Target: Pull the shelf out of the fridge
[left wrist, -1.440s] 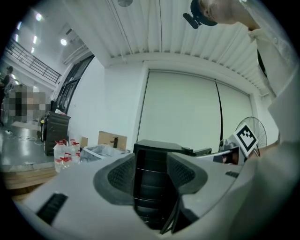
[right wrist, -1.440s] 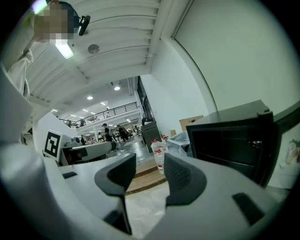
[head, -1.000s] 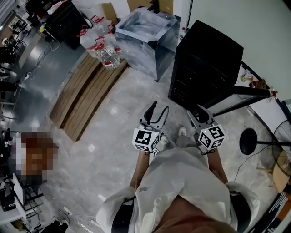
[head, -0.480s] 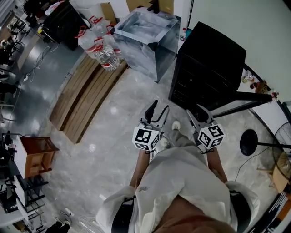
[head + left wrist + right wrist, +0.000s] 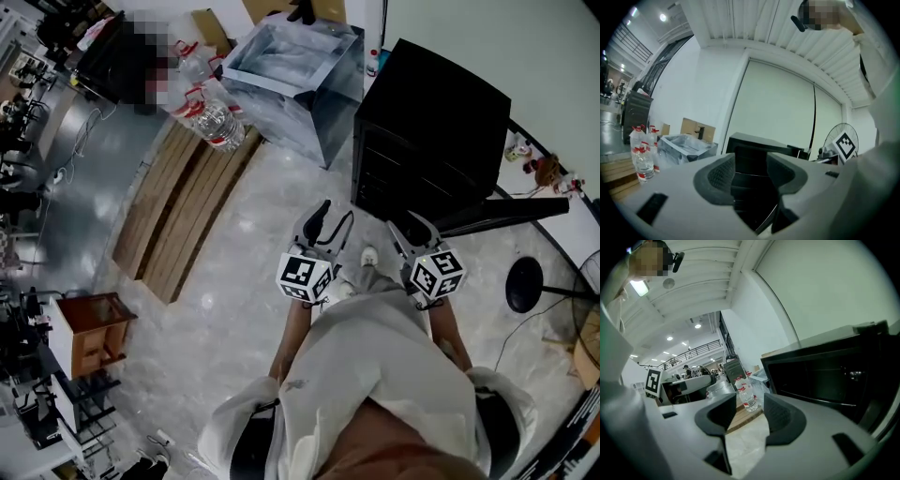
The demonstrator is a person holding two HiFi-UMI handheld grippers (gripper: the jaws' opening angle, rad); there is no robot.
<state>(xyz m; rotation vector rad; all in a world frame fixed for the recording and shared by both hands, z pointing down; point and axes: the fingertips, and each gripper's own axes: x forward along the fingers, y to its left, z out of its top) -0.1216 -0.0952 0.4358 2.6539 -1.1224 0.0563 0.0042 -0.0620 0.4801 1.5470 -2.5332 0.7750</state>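
The marbled floor [image 5: 234, 281] carries a black fridge [image 5: 422, 131] and a grey open box [image 5: 291, 75] beside it. Wooden boards [image 5: 183, 211] lie there too, water bottles [image 5: 211, 112] at one end.

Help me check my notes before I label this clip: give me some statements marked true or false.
1. Both tools are empty, with jaws apart. True: the left tool and right tool hold nothing.
2. The left tool grips a shelf of the fridge. False: it is short of the black fridge and touches nothing.
3. The fridge is closed. False: its door stands open, with shelves showing inside.
4. The clear water bottles with red caps stand beside the clear plastic bin. True.
5. In the head view the fridge is left of the bin. False: it is to the right.
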